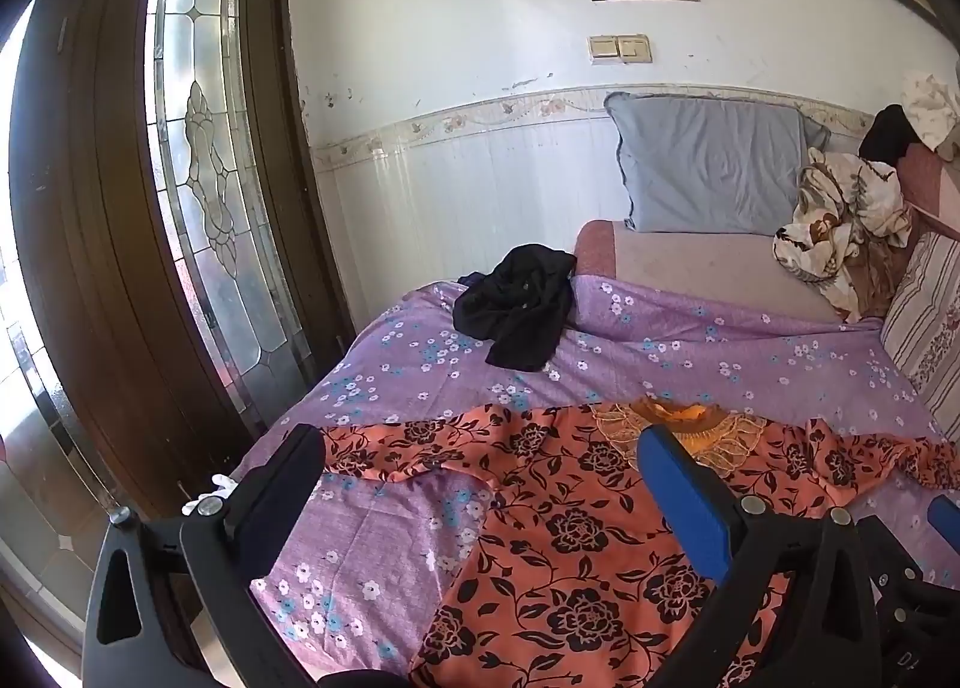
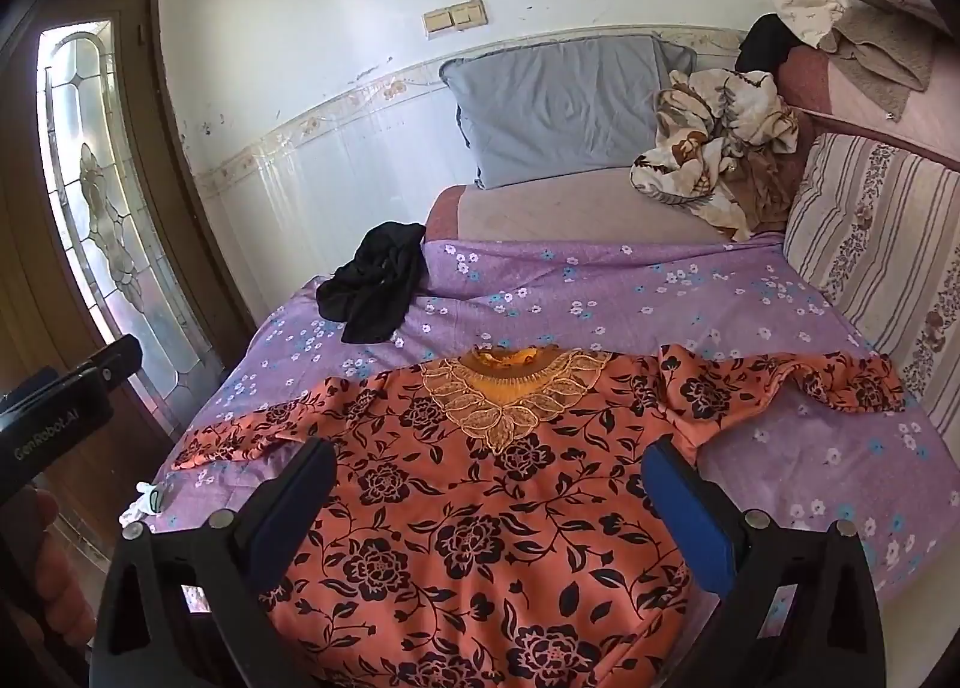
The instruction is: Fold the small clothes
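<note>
An orange top with black flowers (image 2: 480,508) lies spread face up on the purple flowered sheet (image 2: 600,292), sleeves out to both sides and a lace collar (image 2: 510,394) at the far end. My right gripper (image 2: 489,466) hovers open over its chest, holding nothing. In the left wrist view the same top (image 1: 570,538) fills the lower right. My left gripper (image 1: 480,448) stands open above its left sleeve and the bare sheet (image 1: 660,340). A crumpled black garment (image 2: 375,289) lies farther back on the sheet, also seen as the black garment (image 1: 516,310).
A grey pillow (image 2: 558,105) leans on the white wall at the bed's head. A cream patterned cloth heap (image 2: 714,147) and a striped cushion (image 2: 876,244) sit at the right. A brown door with leaded glass (image 1: 198,196) stands left of the bed. The left gripper's body (image 2: 60,412) shows at the left edge.
</note>
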Demonstrator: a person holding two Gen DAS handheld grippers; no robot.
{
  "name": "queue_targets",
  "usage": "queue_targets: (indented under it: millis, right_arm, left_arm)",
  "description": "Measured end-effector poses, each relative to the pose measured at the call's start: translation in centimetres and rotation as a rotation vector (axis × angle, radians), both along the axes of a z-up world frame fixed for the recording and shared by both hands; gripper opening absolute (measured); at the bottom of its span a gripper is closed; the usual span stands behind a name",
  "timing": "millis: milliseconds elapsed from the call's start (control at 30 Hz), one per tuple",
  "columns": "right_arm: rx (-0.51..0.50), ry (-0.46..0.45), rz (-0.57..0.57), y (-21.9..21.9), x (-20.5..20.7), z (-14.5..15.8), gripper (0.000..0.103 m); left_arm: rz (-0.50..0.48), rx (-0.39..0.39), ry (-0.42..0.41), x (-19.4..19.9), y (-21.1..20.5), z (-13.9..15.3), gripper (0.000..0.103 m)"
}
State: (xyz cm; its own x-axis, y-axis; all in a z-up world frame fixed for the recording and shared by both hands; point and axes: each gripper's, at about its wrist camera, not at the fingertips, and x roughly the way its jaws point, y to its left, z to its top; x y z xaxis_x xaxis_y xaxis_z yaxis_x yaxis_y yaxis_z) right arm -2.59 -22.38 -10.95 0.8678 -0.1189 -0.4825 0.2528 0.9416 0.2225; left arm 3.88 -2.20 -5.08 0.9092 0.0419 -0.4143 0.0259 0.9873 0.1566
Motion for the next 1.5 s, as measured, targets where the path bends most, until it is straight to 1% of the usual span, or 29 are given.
queue_targets:
  millis: [300, 467, 533, 767, 800, 967, 1133, 1233, 1300, 1433, 1500]
  right_arm:
    - [0.0, -0.002, -0.001, 0.1, 0.2, -0.1, 0.103]
    - [-0.002, 0.004, -0.001, 0.6, 0.7, 0.6, 0.103]
    - [0.0, 0.007, 0.001, 0.0, 0.4, -0.5, 0.103]
    - [-0.006, 0.012, 0.001, 0.1, 1.0, -0.8, 0.103]
    - [-0.011, 0.026, -0.004, 0.2, 1.5, -0.7, 0.103]
    - [-0.01, 0.035, -0.007, -0.3, 2.5, -1.2, 0.103]
    - [0.002, 0.034, -0.014, -1.4, 4.1, -2.1, 0.103]
    - [0.035, 0.033, -0.026, -2.4, 5.6, -2.9, 0.103]
    - [0.037, 0.04, -0.038, -3.4, 6.8, -3.6, 0.103]
    - [0.038, 0.061, -0.067, -6.2, 9.3, -5.0, 0.103]
    - [0.106, 0.062, -0.085, -8.9, 10.5, -6.1, 0.103]
  left_arm:
    - [0.0, -0.004, 0.001, 0.0, -0.1, -0.3, 0.103]
    - [0.007, -0.008, 0.012, 0.4, 0.2, -0.7, 0.103]
    - [0.01, -0.008, 0.018, 0.6, 0.3, -0.9, 0.103]
    - [0.017, -0.006, 0.025, 1.2, 0.5, -1.5, 0.103]
    - [0.018, -0.006, 0.026, 1.3, 0.5, -1.5, 0.103]
    - [0.027, 0.001, 0.043, 2.5, 0.4, -2.5, 0.103]
    - [0.034, 0.019, 0.066, 4.7, -0.4, -3.9, 0.103]
    - [0.032, 0.031, 0.081, 6.4, -1.2, -4.9, 0.103]
    - [0.03, 0.04, 0.095, 7.7, -1.9, -5.7, 0.103]
    - [0.018, 0.06, 0.12, 10.8, -3.8, -7.9, 0.103]
    - [-0.003, 0.068, 0.157, 12.8, -5.0, -9.7, 0.103]
